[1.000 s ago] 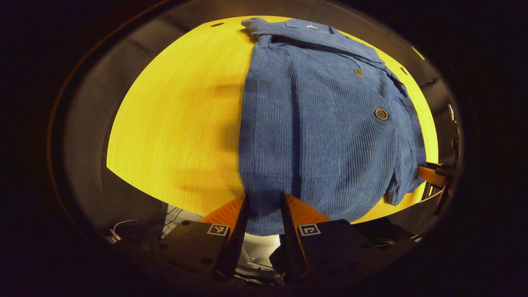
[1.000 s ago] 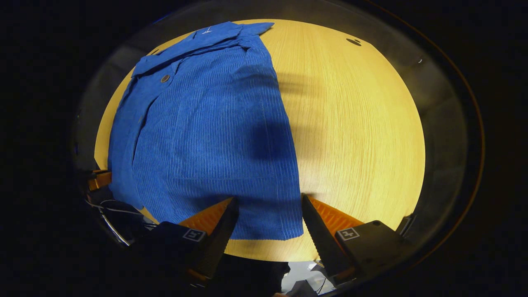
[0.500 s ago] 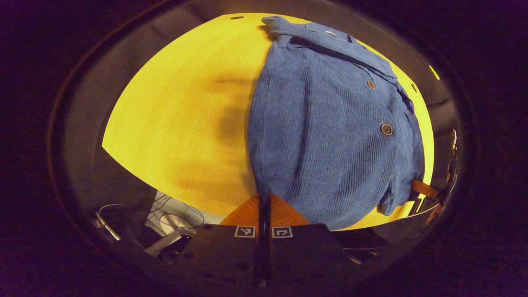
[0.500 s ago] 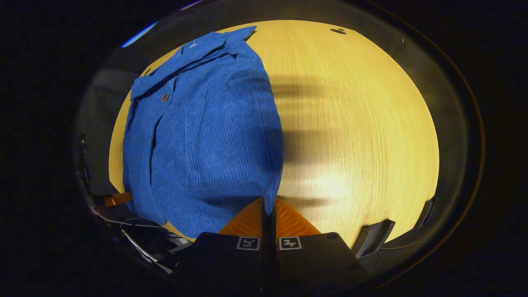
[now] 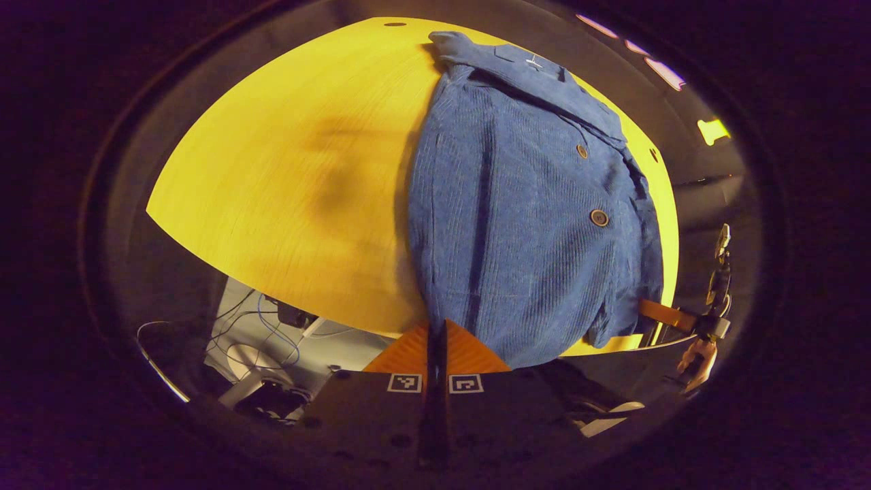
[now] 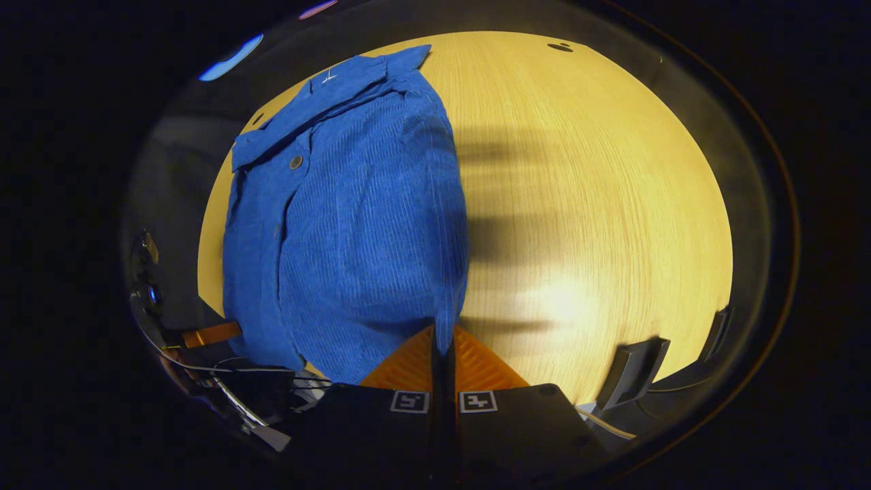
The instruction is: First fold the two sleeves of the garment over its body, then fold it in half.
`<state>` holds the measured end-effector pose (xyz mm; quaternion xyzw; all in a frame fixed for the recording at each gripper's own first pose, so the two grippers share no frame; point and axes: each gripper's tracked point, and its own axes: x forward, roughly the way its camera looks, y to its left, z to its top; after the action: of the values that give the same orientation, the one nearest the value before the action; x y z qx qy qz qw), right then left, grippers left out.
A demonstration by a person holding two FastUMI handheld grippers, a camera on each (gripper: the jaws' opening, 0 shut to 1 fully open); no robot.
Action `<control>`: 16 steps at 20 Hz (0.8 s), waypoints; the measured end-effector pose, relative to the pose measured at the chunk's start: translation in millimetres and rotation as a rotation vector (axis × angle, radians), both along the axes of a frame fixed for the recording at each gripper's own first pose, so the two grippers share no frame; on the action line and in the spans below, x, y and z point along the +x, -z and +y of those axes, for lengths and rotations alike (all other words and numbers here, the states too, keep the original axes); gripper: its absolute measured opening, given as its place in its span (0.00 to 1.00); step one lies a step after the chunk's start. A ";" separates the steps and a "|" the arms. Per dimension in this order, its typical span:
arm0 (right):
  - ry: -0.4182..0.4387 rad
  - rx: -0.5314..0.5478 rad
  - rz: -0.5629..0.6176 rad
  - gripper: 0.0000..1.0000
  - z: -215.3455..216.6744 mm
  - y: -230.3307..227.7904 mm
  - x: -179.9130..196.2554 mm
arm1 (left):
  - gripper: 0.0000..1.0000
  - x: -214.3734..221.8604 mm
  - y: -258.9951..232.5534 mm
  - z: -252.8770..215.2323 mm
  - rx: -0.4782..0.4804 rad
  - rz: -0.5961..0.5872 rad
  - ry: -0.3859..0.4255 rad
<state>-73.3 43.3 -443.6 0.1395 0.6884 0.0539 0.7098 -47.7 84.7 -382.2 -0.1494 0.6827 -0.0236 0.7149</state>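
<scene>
Each claw is pinched tight on the near hem of the blue ribbed corduroy garment (image 5: pixel 517 224): the left claw (image 5: pixel 435 333) on its left corner, the right claw (image 6: pixel 442 337) on its right corner. Beyond the claws the garment stretches away over the yellow wood-grain worktop (image 5: pixel 292 177), buttons and collar farthest. Since a second ago both claws have gone from wide to closed and lifted the hem.

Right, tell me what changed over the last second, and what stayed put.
Both claws closed on the hem of the blue jacket: a second ago each stood open around it, now the left claw and right claw pinch its two near corners and have begun lifting them off the yellow table. The sleeves stay folded over the body, and the collar end still lies flat at the far side.
</scene>
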 end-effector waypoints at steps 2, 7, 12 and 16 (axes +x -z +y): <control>0.015 0.020 -0.001 0.02 -0.2 -8.7 3.5 | 0.00 -3.0 -8.8 -1.0 -0.042 0.003 -0.021; 0.036 0.059 -0.044 0.02 11.1 -24.5 37.5 | 0.00 25.2 -30.5 5.9 -0.073 -0.053 -0.026; 0.025 0.112 -0.186 0.02 41.6 -58.8 100.7 | 0.00 72.8 -66.7 -1.4 -0.095 -0.195 0.028; -0.019 0.126 -0.324 0.02 66.3 -98.7 159.2 | 0.00 112.2 -101.4 -12.3 -0.120 -0.293 0.051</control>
<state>85.9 109.6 -344.9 0.1668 0.5613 0.1254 0.8009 64.5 72.4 -280.8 -0.1695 0.5721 -0.1040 0.7957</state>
